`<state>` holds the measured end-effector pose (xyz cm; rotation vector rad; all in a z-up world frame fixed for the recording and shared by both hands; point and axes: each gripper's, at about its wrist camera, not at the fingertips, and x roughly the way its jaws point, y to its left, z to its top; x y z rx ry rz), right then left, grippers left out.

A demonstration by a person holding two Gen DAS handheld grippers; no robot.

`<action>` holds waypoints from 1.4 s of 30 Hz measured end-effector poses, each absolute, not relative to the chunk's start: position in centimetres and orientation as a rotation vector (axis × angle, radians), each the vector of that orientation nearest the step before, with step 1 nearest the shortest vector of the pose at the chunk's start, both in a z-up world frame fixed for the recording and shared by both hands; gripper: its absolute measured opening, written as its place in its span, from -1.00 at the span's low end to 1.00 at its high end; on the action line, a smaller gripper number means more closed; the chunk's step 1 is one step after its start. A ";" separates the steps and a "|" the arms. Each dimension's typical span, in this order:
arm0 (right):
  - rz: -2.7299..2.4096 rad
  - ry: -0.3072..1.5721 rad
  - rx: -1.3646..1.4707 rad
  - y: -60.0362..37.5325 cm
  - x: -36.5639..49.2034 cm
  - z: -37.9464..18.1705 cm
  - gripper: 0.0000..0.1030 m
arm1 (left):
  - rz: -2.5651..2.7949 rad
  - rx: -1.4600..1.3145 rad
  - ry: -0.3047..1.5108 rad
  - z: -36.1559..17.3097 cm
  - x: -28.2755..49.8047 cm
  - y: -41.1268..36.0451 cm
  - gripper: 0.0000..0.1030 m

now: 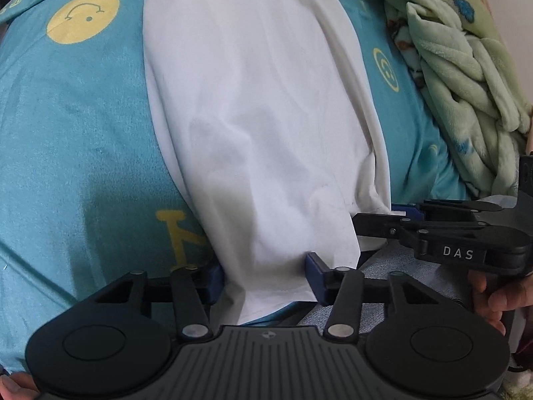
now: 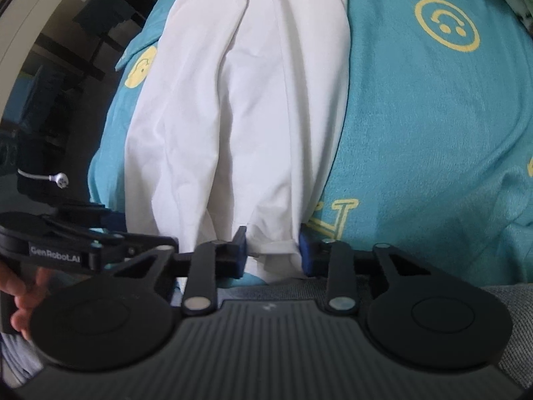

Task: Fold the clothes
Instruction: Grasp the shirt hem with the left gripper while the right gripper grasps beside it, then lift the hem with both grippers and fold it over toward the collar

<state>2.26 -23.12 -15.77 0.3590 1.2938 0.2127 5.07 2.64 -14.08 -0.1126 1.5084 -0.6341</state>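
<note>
Green fleece blanket (image 1: 466, 66) lies beside white garment (image 1: 260, 116).

I look down on a bed covered with a teal sheet (image 2: 433, 126); it has yellow smiley faces (image 2: 446, 25) and yellow letters printed on it. At the far right side a light green fleece blanket (image 1: 466, 76) lies crumpled on the sheet, with small blue and brown figures on it. Beyond the left edge of the bed I see a pale door frame or wall edge (image 2: 36, 23) and dark furniture (image 2: 100, 20) behind it, too dim to identify. The light is soft, like daylight.
</note>
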 end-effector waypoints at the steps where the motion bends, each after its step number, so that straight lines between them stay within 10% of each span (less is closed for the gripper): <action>1: 0.217 1.286 0.344 -23.0 2.2 -15.6 -0.58 | -0.631 -0.108 1.512 -14.1 5.1 2.5 -0.21; 11: 0.264 1.106 0.512 -26.3 1.0 -12.7 -0.78 | -0.644 -0.205 1.444 -12.5 5.2 3.9 -0.81; 29: 0.361 0.783 0.604 -28.0 0.1 -0.9 -0.80 | -0.666 -0.493 0.991 5.5 2.3 8.0 -0.88; 42: 0.371 0.769 0.549 -29.7 -10.1 -1.1 -0.81 | -0.654 -0.515 0.971 5.5 -9.4 9.8 -0.89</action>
